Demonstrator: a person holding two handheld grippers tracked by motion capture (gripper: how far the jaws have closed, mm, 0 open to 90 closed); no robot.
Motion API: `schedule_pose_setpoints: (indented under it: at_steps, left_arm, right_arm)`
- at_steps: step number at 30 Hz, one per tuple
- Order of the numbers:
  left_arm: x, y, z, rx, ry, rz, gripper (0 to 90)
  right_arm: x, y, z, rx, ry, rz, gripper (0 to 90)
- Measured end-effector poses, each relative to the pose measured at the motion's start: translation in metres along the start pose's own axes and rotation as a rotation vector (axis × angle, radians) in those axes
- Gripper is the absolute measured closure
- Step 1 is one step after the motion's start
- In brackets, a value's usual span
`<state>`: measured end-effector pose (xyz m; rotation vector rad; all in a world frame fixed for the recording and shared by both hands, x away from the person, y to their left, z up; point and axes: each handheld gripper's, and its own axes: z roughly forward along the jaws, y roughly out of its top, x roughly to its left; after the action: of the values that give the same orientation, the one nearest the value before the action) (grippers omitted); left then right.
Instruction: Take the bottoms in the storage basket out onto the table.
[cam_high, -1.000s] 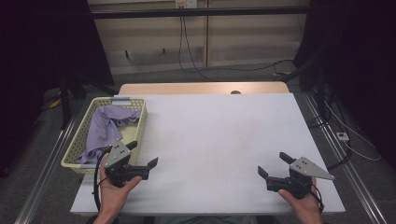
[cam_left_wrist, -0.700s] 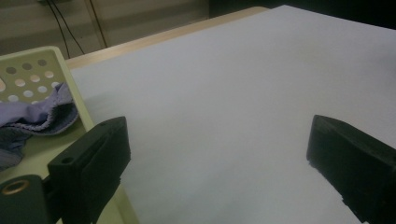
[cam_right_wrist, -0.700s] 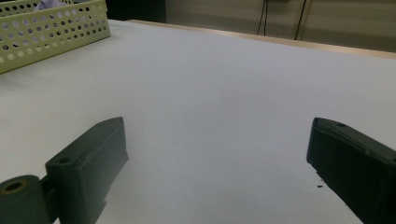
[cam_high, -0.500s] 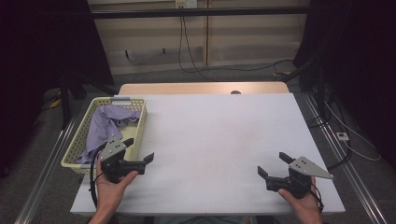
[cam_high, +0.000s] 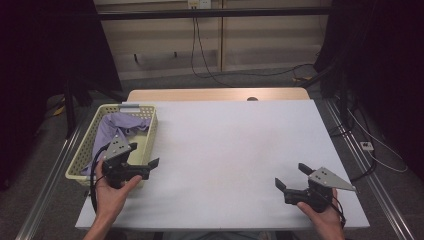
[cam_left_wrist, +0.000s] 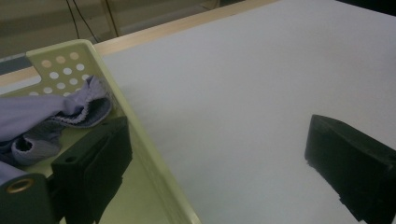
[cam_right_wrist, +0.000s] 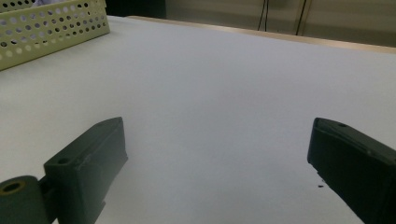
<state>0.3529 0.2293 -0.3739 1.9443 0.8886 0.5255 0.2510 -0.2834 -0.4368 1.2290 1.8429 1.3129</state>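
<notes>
From the high view, the pale yellow-green perforated plastic basket sits at the left edge of the white table, and the crumpled lavender cloth garment lies wholly inside it. The left gripper hangs at the basket's near right corner with its jaws spread, holding nothing; the right gripper rests low over bare table at the near right, well apart from the basket, jaws likewise spread and empty.

In the left gripper view, one jaw stands over the basket's interior and the other over the table, so the basket rim runs between them. The garment bunches just beyond the inner jaw — near it, not touching as far as I can tell.

In the right gripper view, the wide-apart jaws frame plain table, with the basket wall far off at the upper left.

My reading: the work is at its very start — the garment is not yet gripped (nor lifted), and taking it out onto the table is all left to do.
</notes>
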Motion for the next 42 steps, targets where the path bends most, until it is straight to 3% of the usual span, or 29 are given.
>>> schedule_pose_setpoints:
  at_steps: [7, 20, 25, 29, 33, 42]
  left_arm:
    - [0.016, 0.005, -0.004, -0.004, 0.040, -0.024, 6.4]
    - [0.053, 0.018, 0.012, 0.043, 0.092, -0.050, 7.0]
    - [0.059, 0.019, 0.016, 0.060, 0.104, -0.045, 6.5]
    - [0.067, 0.021, 0.019, 0.080, 0.141, -0.031, 6.5]
    - [0.083, 0.020, 0.026, 0.099, 0.174, -0.051, 6.8]
    - [0.104, 0.020, 0.038, 0.124, 0.195, -0.089, 7.5]
  right_arm:
    - [0.001, 0.000, -0.001, 0.003, 0.007, 0.003, 4.5]
    - [0.001, 0.000, 0.002, 0.021, 0.022, 0.004, 4.3]
    - [0.001, 0.000, 0.002, 0.024, 0.018, 0.007, 4.3]
    - [0.001, 0.000, 0.002, 0.023, 0.019, 0.008, 4.3]
    - [0.001, 0.000, 0.002, 0.025, 0.020, 0.006, 4.3]
    - [0.001, 0.000, 0.003, 0.033, 0.025, 0.009, 4.2]
